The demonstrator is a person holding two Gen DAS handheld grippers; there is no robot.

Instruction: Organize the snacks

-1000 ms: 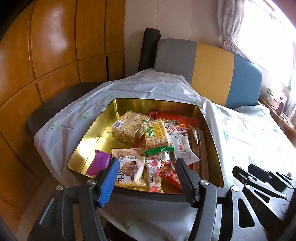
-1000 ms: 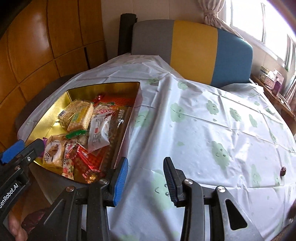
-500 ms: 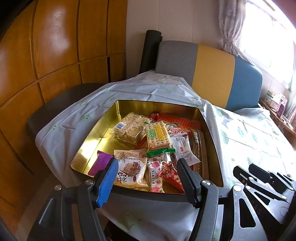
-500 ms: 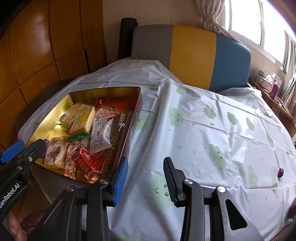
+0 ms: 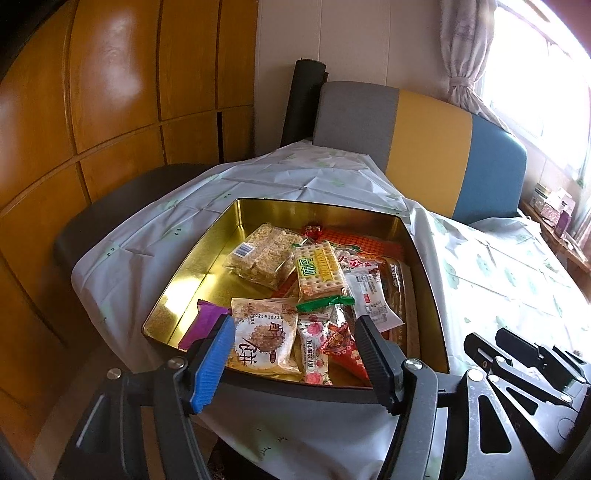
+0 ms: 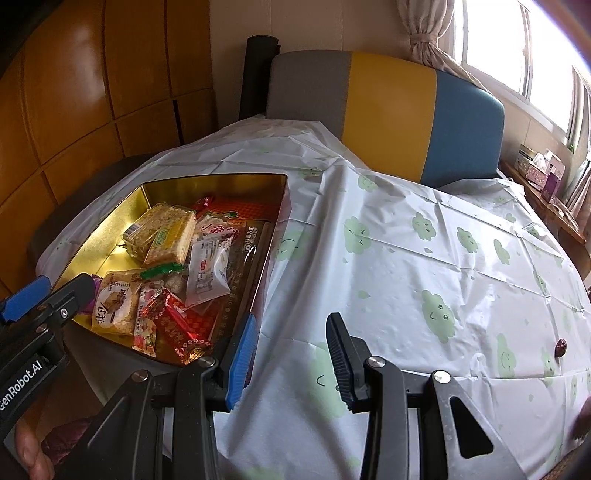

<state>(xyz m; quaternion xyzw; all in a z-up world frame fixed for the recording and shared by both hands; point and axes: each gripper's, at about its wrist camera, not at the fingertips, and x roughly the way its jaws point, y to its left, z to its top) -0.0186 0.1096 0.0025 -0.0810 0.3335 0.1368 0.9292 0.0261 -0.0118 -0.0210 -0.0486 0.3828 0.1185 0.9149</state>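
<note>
Wrapped snacks (image 5: 314, 291) lie heaped in the gold tin (image 5: 207, 258) just beyond the left gripper (image 5: 295, 350); right gripper (image 6: 291, 350) hovers over bare surface (image 6: 424, 266). Both fingers spread, empty; tidying looks largely complete.

Gold tin (image 5: 207, 254) on the table; wrapped snacks (image 5: 317, 273) heaped inside toward its right.

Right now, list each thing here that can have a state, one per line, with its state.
Left gripper: open, holding nothing, at the tin's near edge.
Right gripper: open, holding nothing, over the tablecloth.
Gold tin: lidless, snacks piled toward its right side.
Cracker pack: sealed, lying on other packets.
Purple packet: lying flat at the tin's near left.
Tablecloth: spread, creased.
Curtain: tied back.
</note>
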